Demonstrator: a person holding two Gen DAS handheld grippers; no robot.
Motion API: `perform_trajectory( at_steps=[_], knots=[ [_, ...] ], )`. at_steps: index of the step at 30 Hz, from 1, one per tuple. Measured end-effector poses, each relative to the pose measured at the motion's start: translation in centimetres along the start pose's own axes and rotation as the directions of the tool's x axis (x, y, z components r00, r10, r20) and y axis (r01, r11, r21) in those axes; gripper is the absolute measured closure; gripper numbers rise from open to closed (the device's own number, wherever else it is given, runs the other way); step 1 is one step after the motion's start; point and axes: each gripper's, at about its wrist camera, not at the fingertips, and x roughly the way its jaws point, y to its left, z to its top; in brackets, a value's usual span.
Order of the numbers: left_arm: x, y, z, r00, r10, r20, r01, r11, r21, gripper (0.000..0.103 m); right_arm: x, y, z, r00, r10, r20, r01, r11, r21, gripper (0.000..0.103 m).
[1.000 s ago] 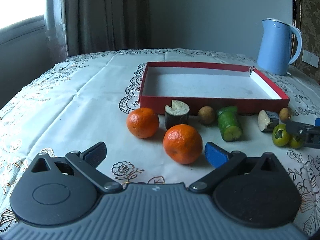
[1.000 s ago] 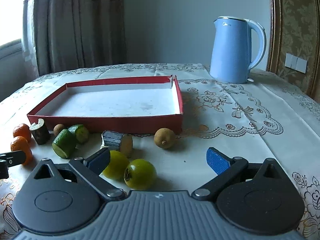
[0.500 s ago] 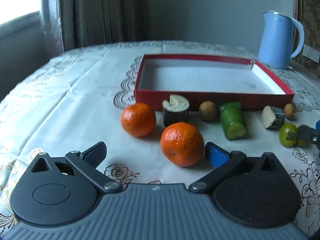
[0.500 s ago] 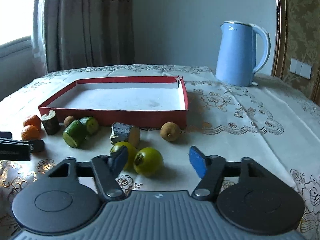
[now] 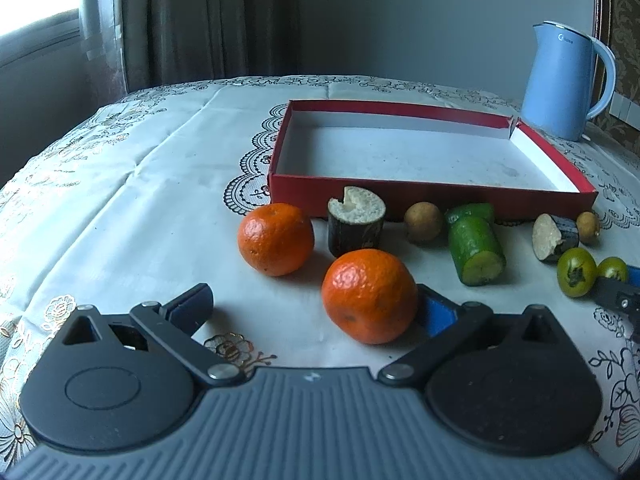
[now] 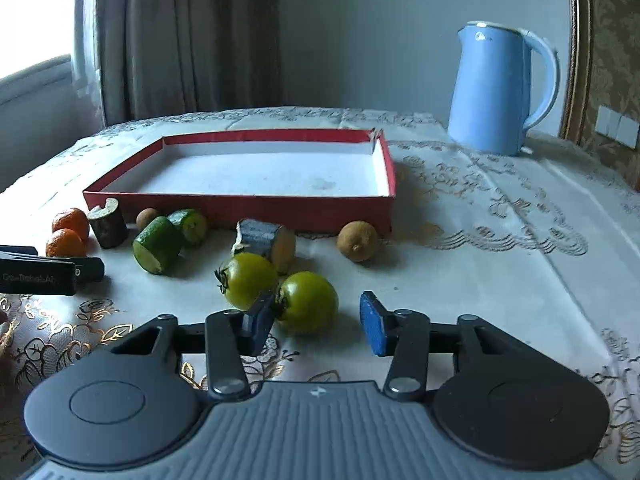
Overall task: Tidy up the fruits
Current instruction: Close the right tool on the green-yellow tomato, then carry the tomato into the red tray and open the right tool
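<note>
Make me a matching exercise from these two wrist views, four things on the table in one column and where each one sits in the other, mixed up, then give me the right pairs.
Things
1. blue kettle
2. near orange
3. right green tomato
4. red tray

Places
A. between the open fingers of the right gripper
B. between the open fingers of the left gripper
C. behind the row of fruit, nothing inside it
D. at the back right of the table, beyond the tray's corner

Pairs: 1-D, 2-B, 3-A, 4-C
</note>
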Motion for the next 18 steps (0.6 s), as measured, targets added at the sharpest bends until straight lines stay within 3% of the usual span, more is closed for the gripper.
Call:
perform_trajectory(
  at_steps=[10,14,18],
  knots=[
    [0.1,-0.1,0.0,1.000,-0.005,0.003,0.005,1.000,-0.001,0.000,-0.2,0.2,0.0,0.999,-0.034,0.040,0.035,0.999,-0.017,0.069],
    [0.3,0.2,0.0,1.000,-0.023,-0.001,0.023,1.000,-0.012,0.000,-0.6,-0.5,1.6,0.993,-0.057,0.100,0.059,0.998,-0.020,0.069],
    [0.3,0.3,0.0,1.000,-0.025,0.000,0.025,1.000,-0.014,0.000,0.7,0.2,3.9,0.981,-0.080,0.175,0.098,0.991,-0.096,0.069]
  ],
)
